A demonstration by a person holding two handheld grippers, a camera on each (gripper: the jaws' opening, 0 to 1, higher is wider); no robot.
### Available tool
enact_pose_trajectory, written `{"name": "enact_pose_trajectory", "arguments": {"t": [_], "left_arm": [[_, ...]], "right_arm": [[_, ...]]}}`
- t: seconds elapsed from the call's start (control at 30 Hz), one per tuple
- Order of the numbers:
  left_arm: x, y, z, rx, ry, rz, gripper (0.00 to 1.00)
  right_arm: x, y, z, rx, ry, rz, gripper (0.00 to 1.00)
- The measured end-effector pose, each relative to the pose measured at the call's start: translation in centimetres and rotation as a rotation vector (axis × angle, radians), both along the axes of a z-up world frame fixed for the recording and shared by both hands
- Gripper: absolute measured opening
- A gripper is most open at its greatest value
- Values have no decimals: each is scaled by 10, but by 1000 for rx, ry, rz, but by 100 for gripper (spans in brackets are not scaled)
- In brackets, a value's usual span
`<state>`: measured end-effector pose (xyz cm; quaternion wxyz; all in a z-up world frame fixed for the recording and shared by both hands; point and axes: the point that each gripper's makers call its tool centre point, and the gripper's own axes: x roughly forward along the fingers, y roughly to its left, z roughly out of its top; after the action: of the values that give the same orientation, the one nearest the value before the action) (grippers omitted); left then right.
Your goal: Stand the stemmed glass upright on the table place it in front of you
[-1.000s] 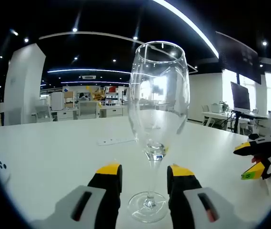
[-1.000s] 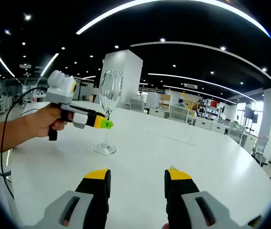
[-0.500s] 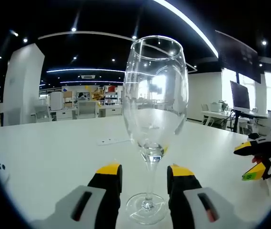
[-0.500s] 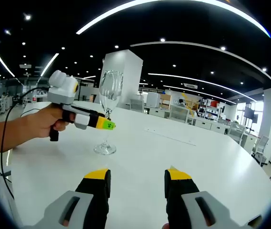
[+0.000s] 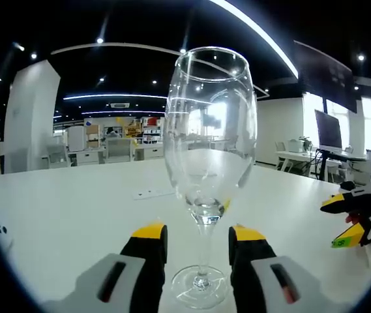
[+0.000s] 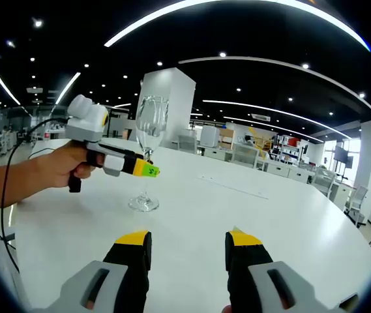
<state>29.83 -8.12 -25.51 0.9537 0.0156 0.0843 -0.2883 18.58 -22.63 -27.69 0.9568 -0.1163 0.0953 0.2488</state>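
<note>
Left hand-held gripper [image 5: 197, 242]: jaws apart, straddling stem, no visible contact with glass [image 5: 206, 163].
Glass upright, foot flat on white surface [image 5: 74, 208].
Right hand-held gripper [image 6: 187, 248]: jaws apart, empty, well apart from glass.
Step judged: standing done, release stage.
Next: draw left gripper straight back, no knock to stem.
Far: power strip [image 5: 154, 193].

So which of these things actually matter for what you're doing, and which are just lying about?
Part of the job:
- stemmed glass, upright on the white table
- left tool, jaws open either side of the stem
- right tool, open, holding nothing

Just lying about:
- flat white strip further along the table
- desks and shelves in the background
</note>
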Motion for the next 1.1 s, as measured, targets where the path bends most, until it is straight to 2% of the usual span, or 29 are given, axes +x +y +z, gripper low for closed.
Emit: {"name": "enact_pose_trajectory", "arguments": {"t": [0.9,1.1], "left_arm": [[1,-1,1,-10,-1,9,31],[2,2,2,-16,-4,18,27]], "right_arm": [[0,-1,1,-1,0,-3,48],[0,-1,1,-2,1,-4,48]]}}
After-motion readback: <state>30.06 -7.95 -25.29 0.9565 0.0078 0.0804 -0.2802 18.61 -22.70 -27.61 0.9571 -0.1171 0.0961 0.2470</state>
